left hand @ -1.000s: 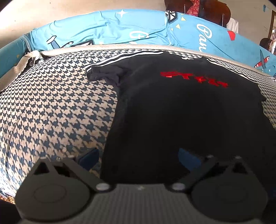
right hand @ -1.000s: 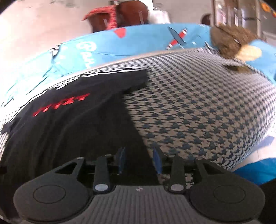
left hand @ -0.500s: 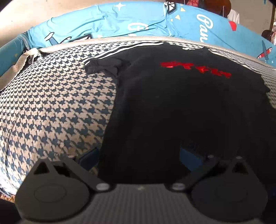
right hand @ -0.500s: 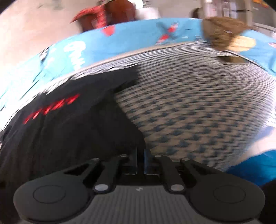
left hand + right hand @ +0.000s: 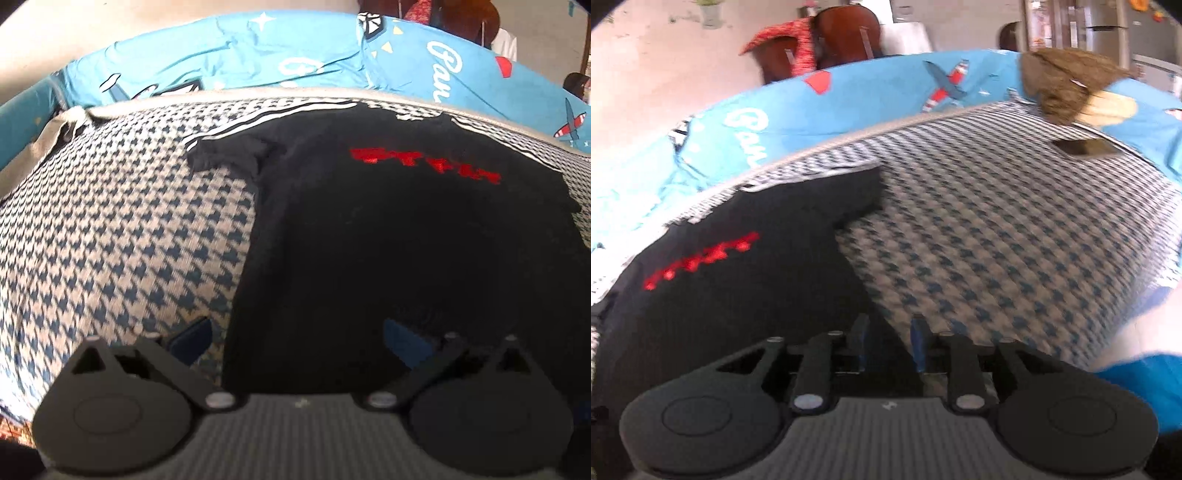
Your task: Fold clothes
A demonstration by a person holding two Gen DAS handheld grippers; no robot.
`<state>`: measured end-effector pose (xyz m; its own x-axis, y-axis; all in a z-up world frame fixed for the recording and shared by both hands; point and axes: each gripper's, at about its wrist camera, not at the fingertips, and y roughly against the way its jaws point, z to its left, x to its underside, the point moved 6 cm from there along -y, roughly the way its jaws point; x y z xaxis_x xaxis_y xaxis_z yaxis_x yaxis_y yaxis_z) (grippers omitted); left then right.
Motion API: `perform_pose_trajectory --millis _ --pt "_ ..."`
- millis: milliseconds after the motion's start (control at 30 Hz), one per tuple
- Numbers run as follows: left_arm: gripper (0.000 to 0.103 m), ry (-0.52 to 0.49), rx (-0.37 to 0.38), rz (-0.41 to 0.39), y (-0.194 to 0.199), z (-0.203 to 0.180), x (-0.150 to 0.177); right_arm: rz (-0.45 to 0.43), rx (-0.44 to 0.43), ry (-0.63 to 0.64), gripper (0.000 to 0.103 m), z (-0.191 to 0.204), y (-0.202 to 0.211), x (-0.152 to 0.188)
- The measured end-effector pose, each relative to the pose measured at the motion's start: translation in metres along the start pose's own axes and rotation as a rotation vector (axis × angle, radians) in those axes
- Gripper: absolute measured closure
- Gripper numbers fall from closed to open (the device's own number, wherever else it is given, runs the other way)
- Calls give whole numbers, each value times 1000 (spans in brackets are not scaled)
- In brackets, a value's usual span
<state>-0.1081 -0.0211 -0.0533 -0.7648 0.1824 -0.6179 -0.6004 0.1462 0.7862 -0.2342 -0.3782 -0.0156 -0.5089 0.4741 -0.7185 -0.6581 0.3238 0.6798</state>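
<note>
**Shirt spread flat, no fold made yet**

The bed (image 5: 110, 229), covered in a blue-and-cream houndstooth blanket, carries the whole job. Behind it runs a bright blue sheet (image 5: 258, 55) printed with planes and lettering, and a brown plush toy (image 5: 1067, 81) sits at the far right corner.

The black T-shirt (image 5: 388, 251) lies front-up across the bed, its red print (image 5: 424, 166) showing and the neck end toward the far side. Both sleeves are out to the sides: the left one (image 5: 229, 157) is a little crumpled, the right one (image 5: 846, 199) lies flatter. No part of the body is turned over on itself, so by my reading the folding proper has not begun; every fold is left to do, and only the laying-out looks finished.

The left gripper (image 5: 295, 339) hovers at the near hem with its fingers spread wide, one over the blanket and one over the cloth, and the shirt's left edge passes between them unpinched.

The right gripper (image 5: 888, 343) sits at the shirt's near right edge. Its fingers have just been opening and stand a little apart; dark cloth lies between them, but the pads do not seem to press on it. A fresh grip at both hem corners looks like the next need.
</note>
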Motion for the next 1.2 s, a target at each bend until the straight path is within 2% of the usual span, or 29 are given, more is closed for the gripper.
perform_pose_trajectory --millis 167,300,433,567,633,767,1067,1200 --pt "0 18 21 11 -7 1 -16 21 -89 31 73 13 -17 -22" --pt "0 37 31 19 -13 10 -32 45 -111 48 69 18 -35 -37" --pt "0 20 4 -5 -21 18 -59 59 -136 35 67 17 -53 -56" --pt "0 1 -11 -25 -33 24 -84 72 -125 2 61 12 -76 -71" --pt "0 11 -7 -22 -40 27 -94 88 -119 -55 58 4 -89 -77" --pt "0 48 -3 -3 -56 36 -108 112 -96 -162 58 -8 -110 -86" --pt "0 116 25 34 -86 46 -125 128 -100 -210 57 0 -141 -97" --pt "0 121 6 37 -98 52 -132 138 -83 -225 57 5 -158 -102"
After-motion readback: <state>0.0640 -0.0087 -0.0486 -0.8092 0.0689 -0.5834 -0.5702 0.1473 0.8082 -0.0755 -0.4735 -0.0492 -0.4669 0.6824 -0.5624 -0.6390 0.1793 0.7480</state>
